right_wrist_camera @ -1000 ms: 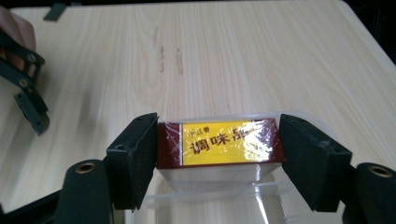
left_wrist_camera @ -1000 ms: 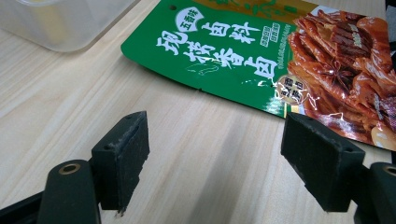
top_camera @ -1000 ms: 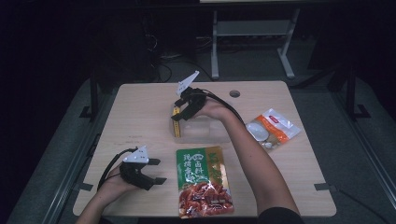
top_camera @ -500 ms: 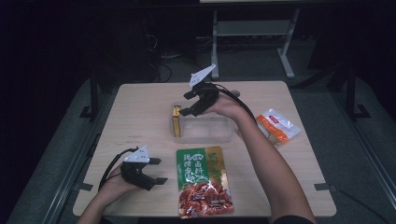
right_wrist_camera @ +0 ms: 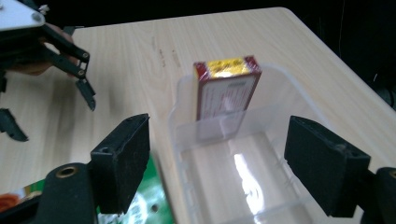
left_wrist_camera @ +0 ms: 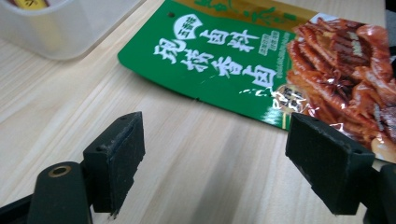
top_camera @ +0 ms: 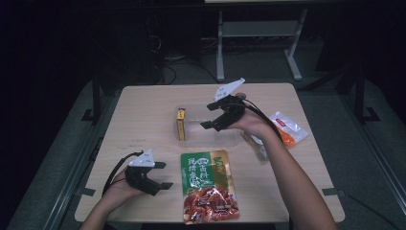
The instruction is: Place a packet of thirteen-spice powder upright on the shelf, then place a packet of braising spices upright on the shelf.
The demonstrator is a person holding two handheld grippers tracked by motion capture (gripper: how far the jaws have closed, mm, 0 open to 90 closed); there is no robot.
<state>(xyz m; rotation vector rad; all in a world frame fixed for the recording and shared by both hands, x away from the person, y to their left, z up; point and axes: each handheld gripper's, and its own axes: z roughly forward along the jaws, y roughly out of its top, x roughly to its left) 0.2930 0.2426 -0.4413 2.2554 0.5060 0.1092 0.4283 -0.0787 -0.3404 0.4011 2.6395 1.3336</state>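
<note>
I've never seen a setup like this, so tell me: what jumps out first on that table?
The bright green and red food pouch lying flat at the near edge catches the eye, just right of the open left gripper. Behind it, a yellow and red box stands upright at one end of a clear plastic tub, with the open right gripper hovering empty above the tub.

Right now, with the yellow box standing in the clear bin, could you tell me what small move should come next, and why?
Probably the left gripper should slide onto the near edge of the green packet and close. Its jaws stand open right beside the packet, which lies flat outside the clear bin. The yellow box already stands inside, and the right gripper, its jaws just opened with nothing between them, is over the bin.
</note>
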